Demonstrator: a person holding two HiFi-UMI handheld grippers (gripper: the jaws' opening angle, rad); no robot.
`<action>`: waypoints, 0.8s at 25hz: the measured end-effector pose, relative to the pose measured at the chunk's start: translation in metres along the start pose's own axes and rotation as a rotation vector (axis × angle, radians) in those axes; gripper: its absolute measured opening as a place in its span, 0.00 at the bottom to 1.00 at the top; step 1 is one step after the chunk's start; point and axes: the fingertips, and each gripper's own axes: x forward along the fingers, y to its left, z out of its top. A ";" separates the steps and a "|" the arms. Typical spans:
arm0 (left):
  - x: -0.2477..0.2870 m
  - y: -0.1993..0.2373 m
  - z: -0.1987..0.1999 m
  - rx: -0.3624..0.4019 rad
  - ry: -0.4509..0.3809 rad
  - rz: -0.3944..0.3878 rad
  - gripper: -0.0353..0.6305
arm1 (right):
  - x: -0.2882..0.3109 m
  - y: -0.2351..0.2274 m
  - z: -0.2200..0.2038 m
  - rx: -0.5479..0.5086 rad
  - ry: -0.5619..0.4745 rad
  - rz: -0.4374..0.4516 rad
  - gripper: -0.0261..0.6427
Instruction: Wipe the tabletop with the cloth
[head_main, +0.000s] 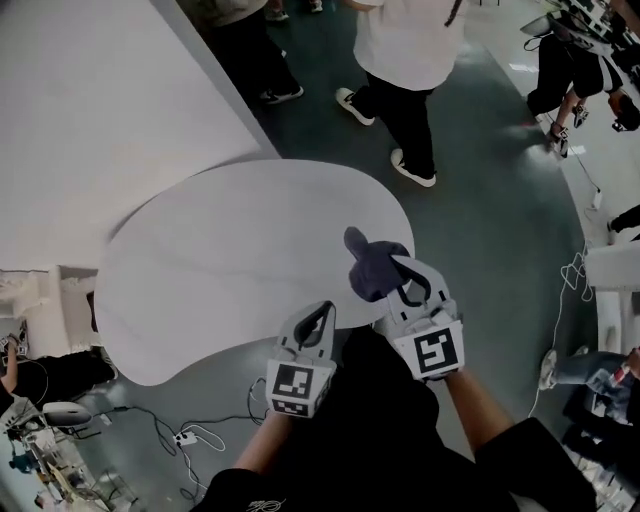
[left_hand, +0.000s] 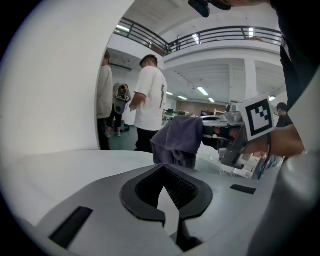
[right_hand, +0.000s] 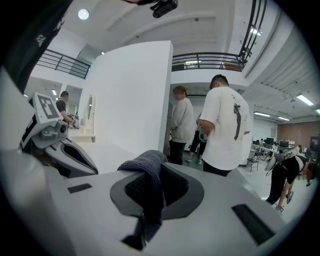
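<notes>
The dark grey-purple cloth (head_main: 368, 268) hangs bunched from my right gripper (head_main: 396, 262), which is shut on it just above the near right edge of the white rounded tabletop (head_main: 220, 240). In the right gripper view the cloth (right_hand: 143, 162) drapes over the jaws of the right gripper (right_hand: 160, 175) and runs down between them. My left gripper (head_main: 324, 308) hovers beside it at the table's near edge, shut with nothing held. From the left gripper (left_hand: 164, 172) view, the cloth (left_hand: 179, 139) dangles just ahead to the right, touching or barely above the tabletop (left_hand: 60, 165).
A tall white partition (head_main: 90, 120) borders the table at far left. A person in a white shirt (head_main: 405, 60) stands on the floor beyond the table, others at far right (head_main: 575, 60). Cables and a power strip (head_main: 185, 438) lie on the floor near left.
</notes>
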 end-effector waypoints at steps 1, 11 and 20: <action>0.006 0.003 -0.004 0.011 0.023 0.001 0.06 | 0.010 -0.007 -0.009 -0.010 0.028 0.013 0.06; 0.030 0.055 -0.011 -0.006 0.091 0.082 0.06 | 0.152 -0.090 -0.127 -0.113 0.313 0.021 0.06; 0.034 0.065 -0.054 -0.046 0.202 0.112 0.06 | 0.202 -0.090 -0.206 -0.342 0.485 0.120 0.06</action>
